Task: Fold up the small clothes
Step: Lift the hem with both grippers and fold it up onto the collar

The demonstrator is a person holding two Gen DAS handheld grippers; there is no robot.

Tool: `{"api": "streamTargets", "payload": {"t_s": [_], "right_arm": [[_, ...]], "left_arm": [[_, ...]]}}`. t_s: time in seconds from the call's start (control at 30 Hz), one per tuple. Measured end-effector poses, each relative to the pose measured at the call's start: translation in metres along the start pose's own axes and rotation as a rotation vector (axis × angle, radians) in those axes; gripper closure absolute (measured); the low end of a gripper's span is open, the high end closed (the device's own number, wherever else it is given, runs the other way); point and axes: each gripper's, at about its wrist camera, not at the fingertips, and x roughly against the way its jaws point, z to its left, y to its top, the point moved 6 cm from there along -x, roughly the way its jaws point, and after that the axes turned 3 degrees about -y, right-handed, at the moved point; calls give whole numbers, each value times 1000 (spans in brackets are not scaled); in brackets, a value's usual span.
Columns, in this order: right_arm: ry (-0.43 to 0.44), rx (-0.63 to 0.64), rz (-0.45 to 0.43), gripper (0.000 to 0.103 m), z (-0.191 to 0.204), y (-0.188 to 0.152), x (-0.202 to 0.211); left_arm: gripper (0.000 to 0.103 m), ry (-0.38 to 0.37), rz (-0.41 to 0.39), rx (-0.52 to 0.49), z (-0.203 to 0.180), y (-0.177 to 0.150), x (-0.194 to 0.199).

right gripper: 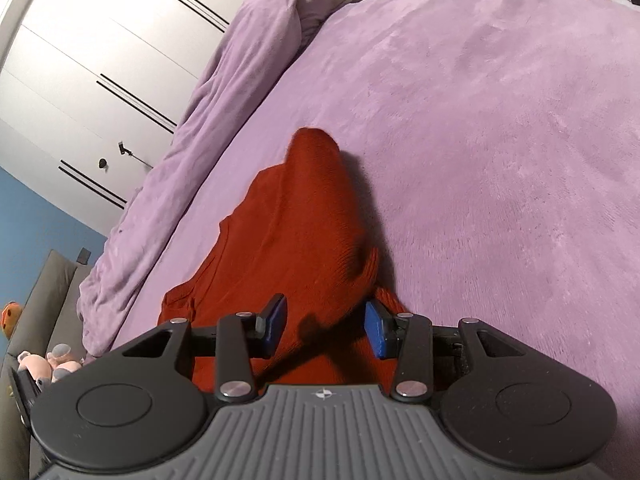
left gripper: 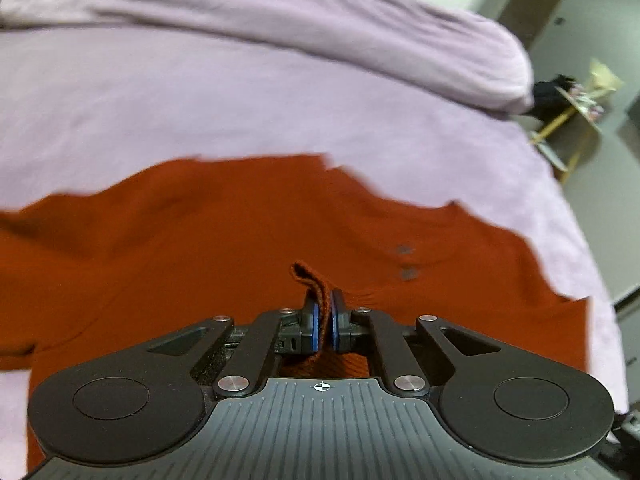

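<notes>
The left gripper (left gripper: 324, 312), black with blue pads, is pinched tight on a ribbed edge of the rust-red knit garment (left gripper: 224, 240), a soft, fine-ribbed top with two small grey buttons (left gripper: 406, 262). The right gripper (right gripper: 326, 326) stands spread, its pads clear of the red knit bunched between them. The garment lies rumpled on a plush lilac bedspread (right gripper: 500, 120), beside a rolled lilac duvet (right gripper: 224, 92). White wardrobe doors (right gripper: 88, 60) stand beyond.

No readable text, labels or numbers anywhere.
</notes>
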Motion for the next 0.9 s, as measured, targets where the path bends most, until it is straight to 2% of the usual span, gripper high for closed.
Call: {"api": "streamTargets", "payload": {"t_s": [0.1,0.17,0.23,0.3,0.37,0.43,0.47,0.5,0.6,0.67,0.7,0.77,0.9], "right_arm": [[-20,48,-5,63,5,0,-5],[-45,95,-11,68,10,0,-7],[-77,143,-15,83,14,0,-10],[-121,205,-23,91,19,1,-14],[-132,249,-24,91,24,0,-13],[-56,318,3,84,35,-3,-8],[-32,349,8,82,40,-4,-2],[5,376,3,75,44,-4,6],[86,398,-23,69,45,5,28],[85,379,-63,56,40,19,36],[56,369,-79,50,36,27,35],[12,357,-67,49,30,39,23],[4,323,17,49,26,55,-18]], "left_arm": [[91,-47,33,56,12,-13,-9],[86,-64,17,49,12,-15,-10],[86,-86,20,55,5,-14,-13],[96,-103,22,46,-2,-12,-13],[96,-82,-14,-3,-9,-5,-11],[96,-68,-76,-72,-19,4,-1],[96,-67,-97,-88,-22,8,4],[96,-71,-112,-97,-23,13,7],[96,-53,-142,-118,-21,20,13],[96,-32,-159,-118,-17,22,16],[96,-31,-165,-105,-14,23,18],[96,-42,-168,-70,-7,27,19],[96,-21,-175,-43,5,32,21]]}}
